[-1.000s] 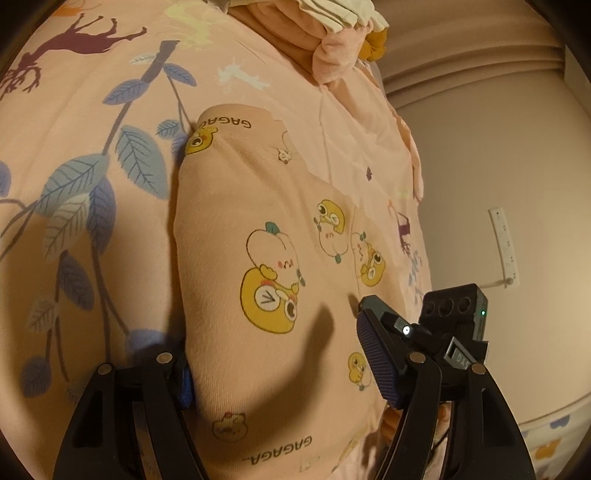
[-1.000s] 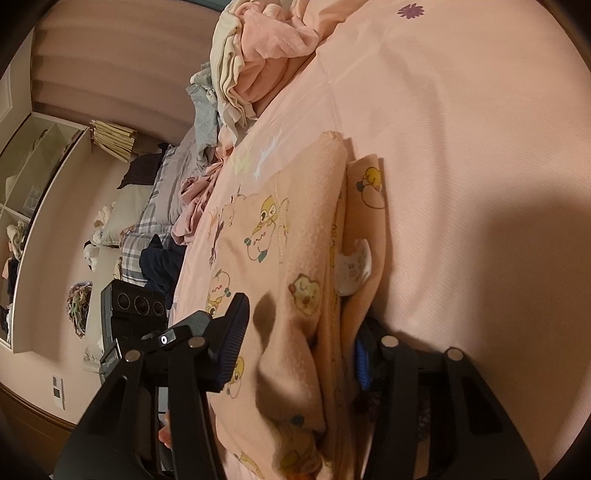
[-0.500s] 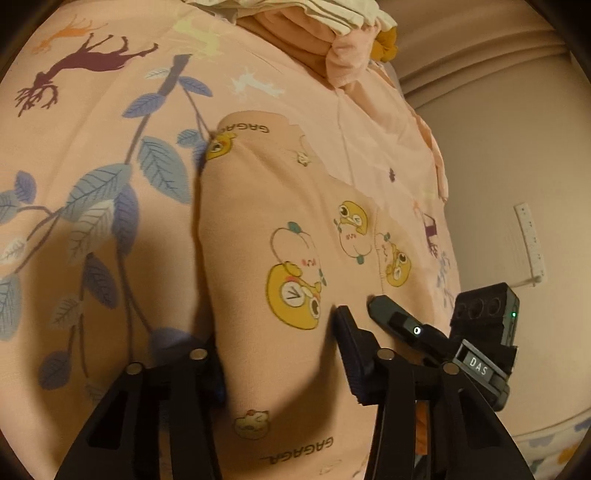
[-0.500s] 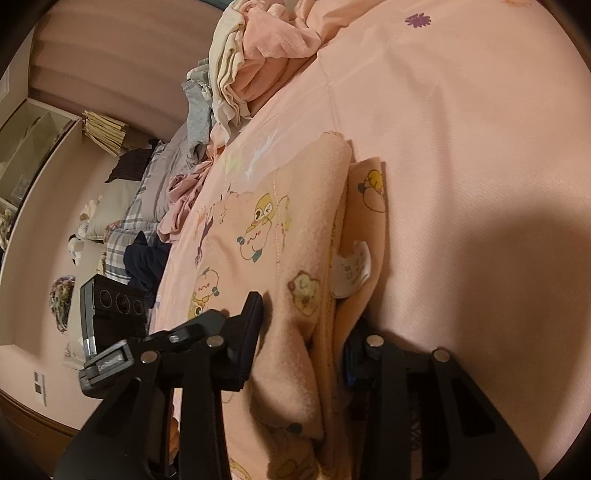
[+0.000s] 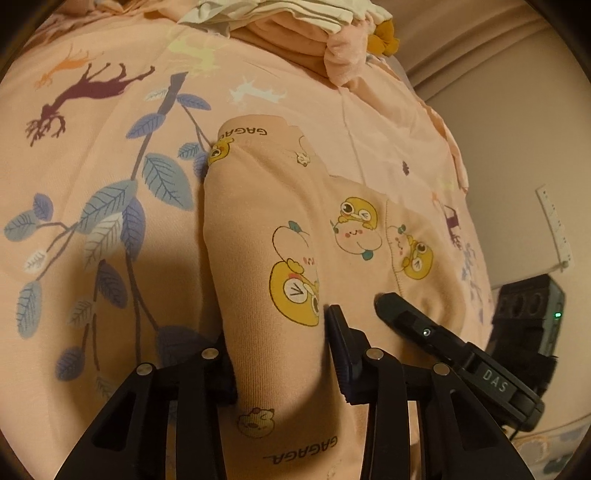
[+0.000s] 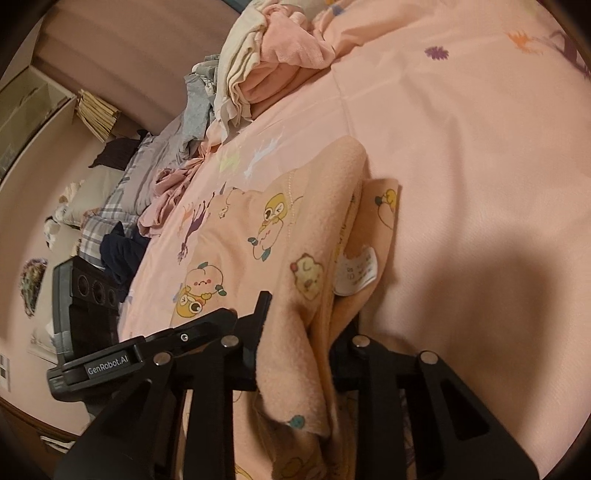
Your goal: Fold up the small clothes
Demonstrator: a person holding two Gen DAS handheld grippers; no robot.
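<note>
A small peach garment [image 5: 295, 221] printed with yellow cartoon figures lies folded on the peach bedsheet [image 5: 110, 147]. My left gripper [image 5: 280, 365] straddles a raised fold at its near end. Its jaws are closing, and both pads press the cloth. One of my right gripper's fingers [image 5: 406, 321] rests on the garment just to the right. In the right wrist view the garment [image 6: 240, 229] has a fleecy edge bunched up between my right gripper [image 6: 301, 332]. Those jaws are closing too, with the cloth pinched. A white care label [image 6: 356, 271] shows beside the fold.
A heap of unfolded clothes [image 5: 295, 29] lies at the far end of the bed, also the heap [image 6: 280, 55] in the right wrist view. Pillows and dark clothes [image 6: 118, 251] sit beyond the bed's left edge. A wall with a white strip [image 5: 554, 229] lies to the right.
Both grippers' jaws have narrowed onto the garment, and the cloth between them now stands bunched. The right gripper's finger has moved closer to the left gripper.
</note>
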